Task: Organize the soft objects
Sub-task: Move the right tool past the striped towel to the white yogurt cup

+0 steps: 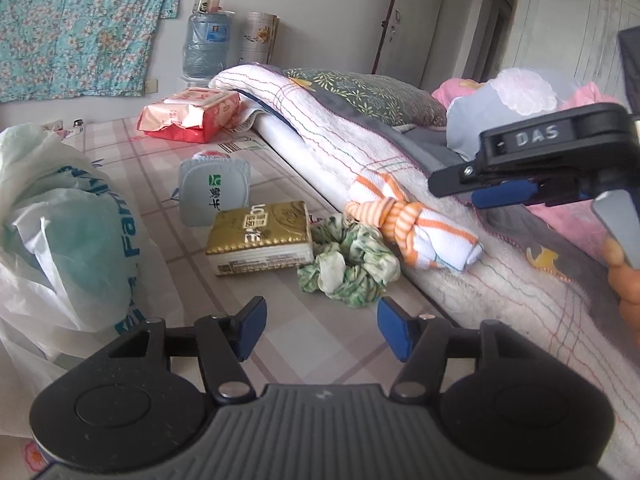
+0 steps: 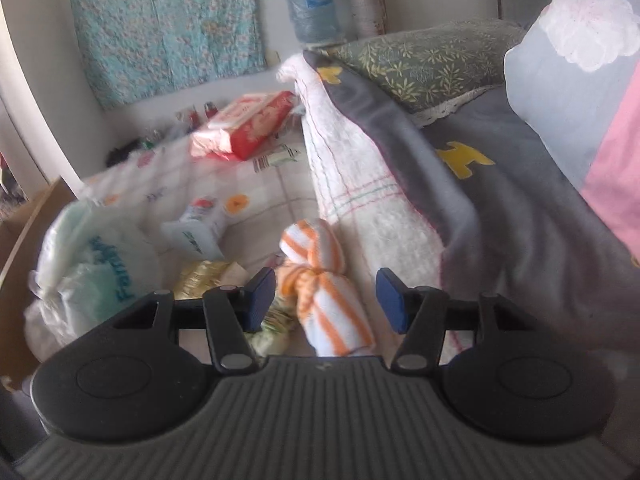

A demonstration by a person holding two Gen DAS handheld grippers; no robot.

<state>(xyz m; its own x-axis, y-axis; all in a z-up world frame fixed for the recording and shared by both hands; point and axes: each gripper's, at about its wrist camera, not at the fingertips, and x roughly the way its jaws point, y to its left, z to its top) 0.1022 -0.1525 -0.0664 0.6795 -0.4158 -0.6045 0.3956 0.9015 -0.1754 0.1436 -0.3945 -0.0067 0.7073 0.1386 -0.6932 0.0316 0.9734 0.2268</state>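
On the far left of the bed (image 1: 280,320), a white plastic bag (image 1: 60,240) with blue letters lies crumpled on the checked sheet. To the right of it a pale milk pouch (image 1: 214,192) lies on the sheet, and just in front of the pouch there is a gold tissue pack (image 1: 260,236). A green scrunchie (image 1: 352,268) lies against the right side of this pack. Touching the scrunchie on its right is a knotted orange-striped towel (image 1: 416,228), which leans on the edge of a folded white blanket (image 1: 320,120). Far behind, a red tissue package (image 1: 192,114) rests near the wall.

The left tool (image 1: 320,328) hangs low over the sheet. Its jaws stand about half open and they hold nothing; the blue pads (image 1: 250,328) touch no object. The scrunchie lies just ahead of the tool, a little to the right of its middle line, and the tissue pack lies ahead to the left.

In the left wrist view the right tool (image 1: 504,192) comes in from the right edge, above the blanket, close to the towel but apart from it. In the right wrist view the right tool (image 2: 326,300) is also about half open. The striped towel (image 2: 320,288) shows in the gap between its pads (image 2: 260,300), nearer to the left pad, but the pads do not press on it. The picture is blurred, so I cannot tell if the left pad touches the cloth. The scrunchie (image 2: 272,328) is partly hidden under the left finger.
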